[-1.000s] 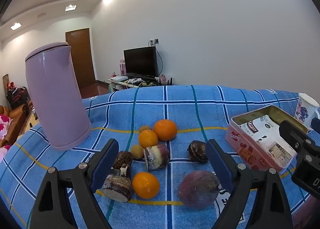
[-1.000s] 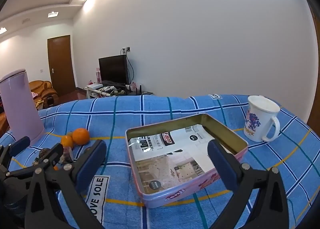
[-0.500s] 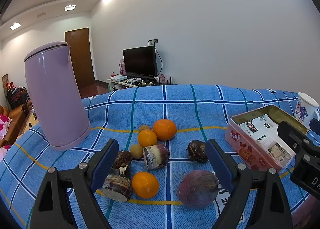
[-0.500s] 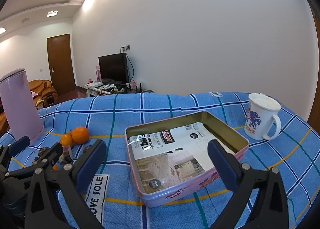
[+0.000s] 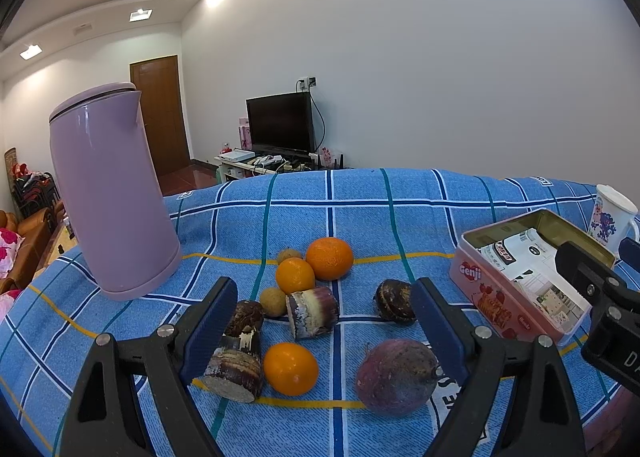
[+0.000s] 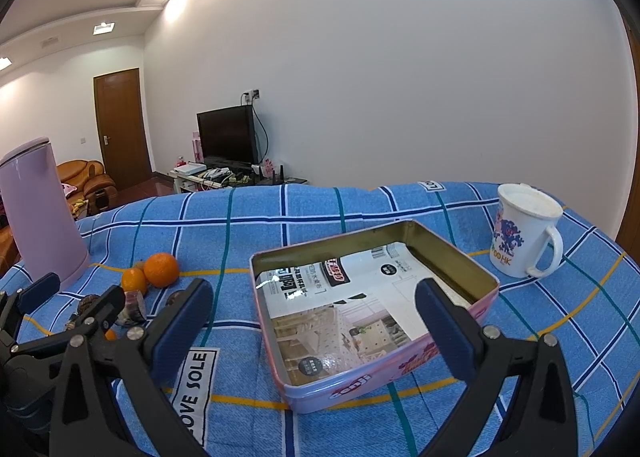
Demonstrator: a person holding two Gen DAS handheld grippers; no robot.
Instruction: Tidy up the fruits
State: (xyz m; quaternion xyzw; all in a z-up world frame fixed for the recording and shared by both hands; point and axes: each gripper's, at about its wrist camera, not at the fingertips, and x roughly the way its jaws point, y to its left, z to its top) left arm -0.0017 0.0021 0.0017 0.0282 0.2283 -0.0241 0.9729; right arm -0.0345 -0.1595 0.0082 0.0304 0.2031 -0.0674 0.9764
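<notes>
Your worktop (image 5: 420,209) carried kettle (image 5: 108,193) far left, tin (image 6: 372,305) right. Fruits (image 5: 304,297) lay clustered between them on cloth. Your left tool (image 5: 324,321) gaped over fruits; right tool (image 6: 316,321) gaped over tin, both empty.

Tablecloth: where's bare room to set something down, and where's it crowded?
Free: the tablecloth behind the oranges, and the strip between the tin and the mug. Crowded: the fruit cluster between the kettle and the tin.

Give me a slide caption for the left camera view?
Open left gripper hovers over oranges and sugarcane pieces on blue cloth.
</notes>
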